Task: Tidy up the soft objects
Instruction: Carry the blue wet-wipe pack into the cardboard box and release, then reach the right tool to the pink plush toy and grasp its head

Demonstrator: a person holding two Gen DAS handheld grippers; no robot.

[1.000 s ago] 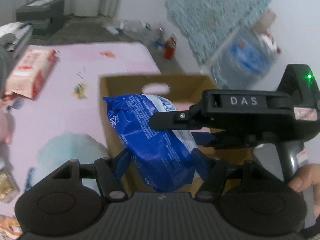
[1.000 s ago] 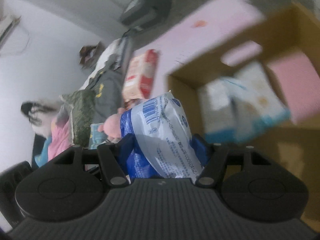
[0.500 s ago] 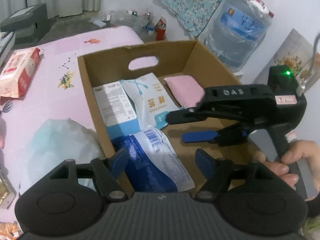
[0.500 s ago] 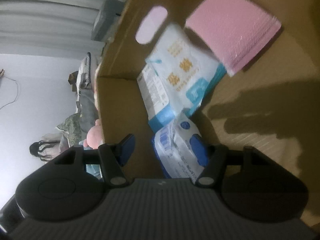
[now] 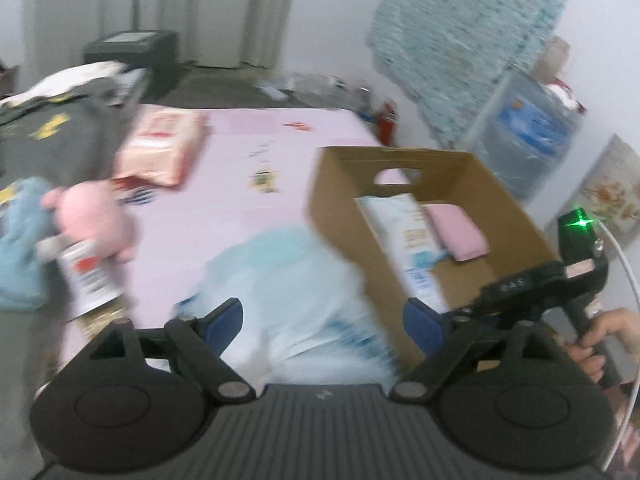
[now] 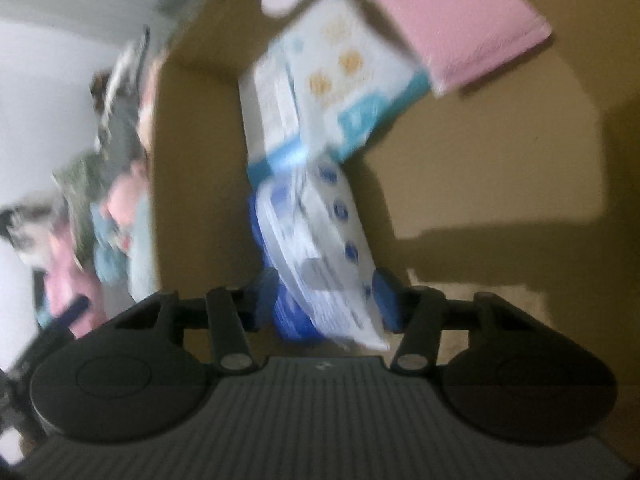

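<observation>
The cardboard box (image 5: pixel 472 216) sits at the right of the pink sheet (image 5: pixel 256 216), and it is partly filled: a white-and-teal pack (image 5: pixel 408 228) lies along its left wall, a pink folded cloth (image 5: pixel 456 232) rests just right of that toward the far end, and in the right wrist view a blue-and-white pack (image 6: pixel 320 264) stands at the near end of the box, touching the white-and-teal one. The right gripper (image 6: pixel 326 300) is down inside the box with that blue-and-white pack between its fingers; its jaws are closing, though the blur makes it hard to tell whether the pads press the wrapper. The left gripper (image 5: pixel 324 320) is outside the box over the sheet, its jaws opening wide with nothing between them, and a pale blue soft bundle (image 5: pixel 288 280) lies just beyond its fingertips beside the box's left wall. Plenty is left on the sheet: that bundle, a pink plush toy (image 5: pixel 96 220) at the left, a red-and-white pack (image 5: pixel 160 148) farther off, and blurred items at the left edge. By my estimate the job is under halfway, with the bundle the likely next pick.
</observation>
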